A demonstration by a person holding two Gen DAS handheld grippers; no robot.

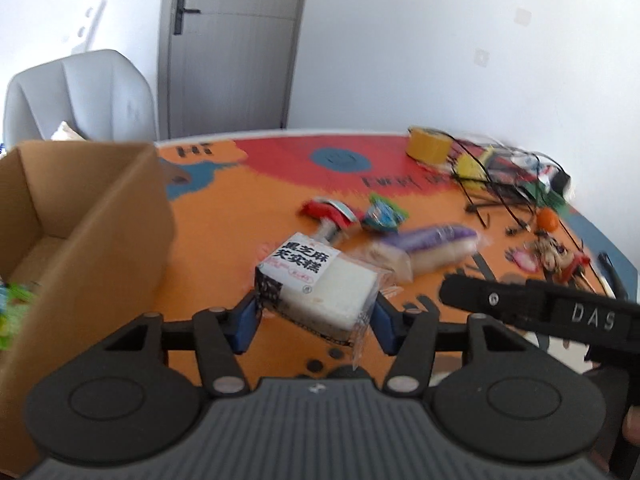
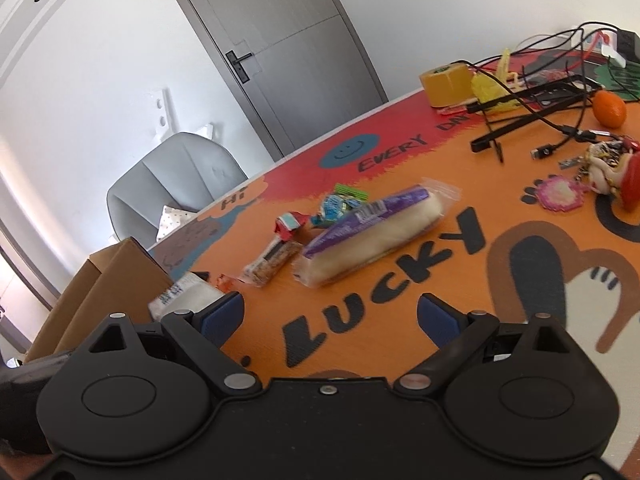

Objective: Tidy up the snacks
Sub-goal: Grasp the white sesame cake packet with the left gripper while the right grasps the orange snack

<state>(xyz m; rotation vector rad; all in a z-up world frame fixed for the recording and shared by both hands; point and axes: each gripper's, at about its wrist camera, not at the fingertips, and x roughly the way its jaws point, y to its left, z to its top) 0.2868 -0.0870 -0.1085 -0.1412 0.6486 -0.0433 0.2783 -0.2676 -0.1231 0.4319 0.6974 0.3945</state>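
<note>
Both views are brightly and evenly lit by soft daylight. In the right wrist view the strongest light comes from the left edge, where the white wall (image 2: 80,92) washes out to a pale glow. Shadows on the orange surface (image 1: 248,216) are faint and soft. There is no hard glare. The left wrist view is smeared by motion blur: the cardboard box (image 1: 92,232), the wrapped snacks (image 1: 424,246) and the printed lettering all look soft. The right wrist view is sharper, blurring mainly near its lower left. Fisheye distortion bends the door (image 2: 280,52) and surface edges, and dark vignetting clips the corners.
</note>
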